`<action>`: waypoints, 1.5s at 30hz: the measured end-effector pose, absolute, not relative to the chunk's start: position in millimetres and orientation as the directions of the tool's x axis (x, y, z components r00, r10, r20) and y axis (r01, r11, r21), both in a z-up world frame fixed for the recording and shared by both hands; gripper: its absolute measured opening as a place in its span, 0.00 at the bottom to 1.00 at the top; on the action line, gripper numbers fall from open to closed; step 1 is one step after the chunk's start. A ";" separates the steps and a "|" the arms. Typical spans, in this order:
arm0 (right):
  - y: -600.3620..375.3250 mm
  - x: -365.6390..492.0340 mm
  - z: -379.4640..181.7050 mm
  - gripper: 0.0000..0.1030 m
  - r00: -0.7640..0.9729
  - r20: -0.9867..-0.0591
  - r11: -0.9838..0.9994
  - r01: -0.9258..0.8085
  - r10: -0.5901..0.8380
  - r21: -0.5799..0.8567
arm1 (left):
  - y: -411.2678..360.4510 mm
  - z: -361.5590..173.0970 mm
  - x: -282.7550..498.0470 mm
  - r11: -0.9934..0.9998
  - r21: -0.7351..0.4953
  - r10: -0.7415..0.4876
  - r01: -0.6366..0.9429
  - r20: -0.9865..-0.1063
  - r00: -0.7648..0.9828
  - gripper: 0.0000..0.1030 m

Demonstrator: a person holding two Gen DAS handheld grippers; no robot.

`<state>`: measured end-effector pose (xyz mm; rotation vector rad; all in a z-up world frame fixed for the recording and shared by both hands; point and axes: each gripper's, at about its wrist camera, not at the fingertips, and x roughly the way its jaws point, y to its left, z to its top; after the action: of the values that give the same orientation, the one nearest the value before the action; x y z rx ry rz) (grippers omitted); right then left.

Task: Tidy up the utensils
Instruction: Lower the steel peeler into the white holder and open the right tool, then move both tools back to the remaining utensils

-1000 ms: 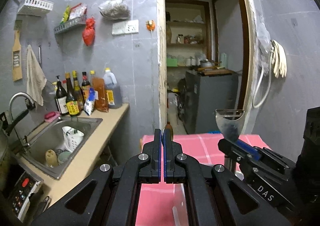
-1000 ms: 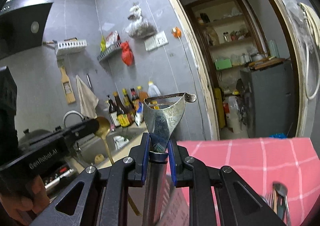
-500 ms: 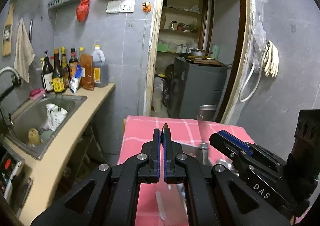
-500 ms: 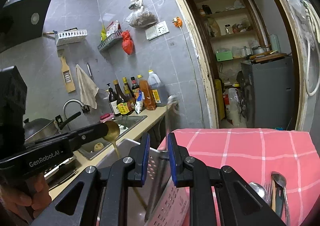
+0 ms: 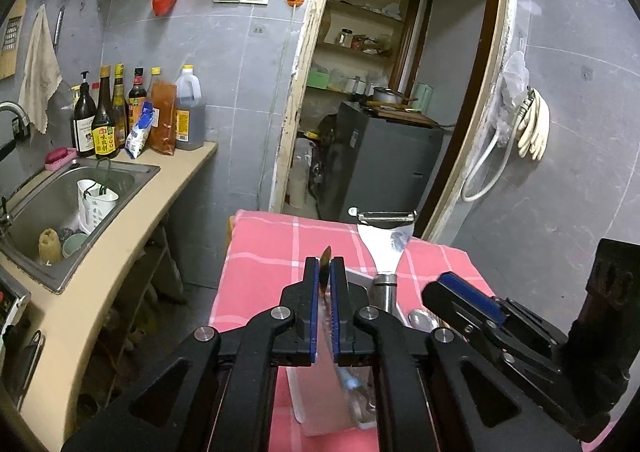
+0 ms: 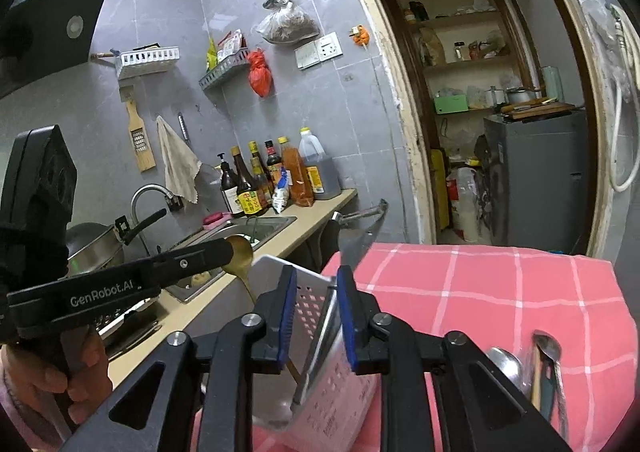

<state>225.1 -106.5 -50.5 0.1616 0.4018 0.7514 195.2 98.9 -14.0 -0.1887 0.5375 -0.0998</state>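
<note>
My left gripper (image 5: 326, 268) is shut on a golden spoon (image 5: 327, 254), its jaws just starting to open. In the right wrist view the spoon (image 6: 240, 256) hangs with its handle down into the white perforated utensil holder (image 6: 320, 404). A steel peeler (image 5: 386, 240) stands in the same holder. My right gripper (image 6: 316, 284) straddles the peeler's handle (image 6: 324, 332). Its jaws are opening and the pads stand clear of the handle.
The holder stands on a table under a pink checked cloth (image 6: 480, 292), with loose spoons (image 6: 504, 364) lying at the right. To the left are a counter with a sink (image 5: 60, 187) and bottles (image 5: 120, 119). A doorway with a grey fridge (image 5: 384, 155) lies behind.
The right gripper came down and let go of the peeler, which now stands in the holder. The left gripper tipped downward, bringing the spoon over the holder.
</note>
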 end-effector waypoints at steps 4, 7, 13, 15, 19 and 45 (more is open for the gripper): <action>-126.7 217.3 -46.1 0.39 0.690 -0.300 0.752 -0.591 0.658 0.292 | 95.1 -14.2 189.2 0.976 -0.211 -0.145 0.043 -0.496 0.856 0.06; -141.6 212.8 -41.3 0.48 0.713 -0.305 0.775 -0.565 0.632 0.283 | 94.5 -12.9 185.1 0.974 -0.223 -0.141 0.032 -0.492 0.859 0.18; -174.7 198.3 -27.4 0.68 0.769 -0.297 0.822 -0.503 0.566 0.265 | 87.7 -1.6 172.3 0.971 -0.236 -0.136 0.029 -0.454 0.881 0.32; -188.5 190.9 -22.5 0.74 0.794 -0.286 0.841 -0.475 0.536 0.257 | 80.5 2.7 168.6 0.973 -0.229 -0.140 0.039 -0.444 0.885 0.39; -211.2 180.6 -14.8 0.81 0.831 -0.278 0.873 -0.427 0.481 0.235 | 59.4 12.6 163.0 0.970 -0.229 -0.176 0.085 -0.412 0.894 0.48; -343.5 296.1 -103.1 0.79 0.571 -0.683 0.889 -0.333 0.455 0.313 | -75.7 -93.0 273.8 0.954 -0.299 -0.243 0.016 -0.743 0.623 0.62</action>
<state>296.1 -343.5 -103.1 0.1559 0.8449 0.4646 273.8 -75.7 -93.0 -0.2758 0.8881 -0.1510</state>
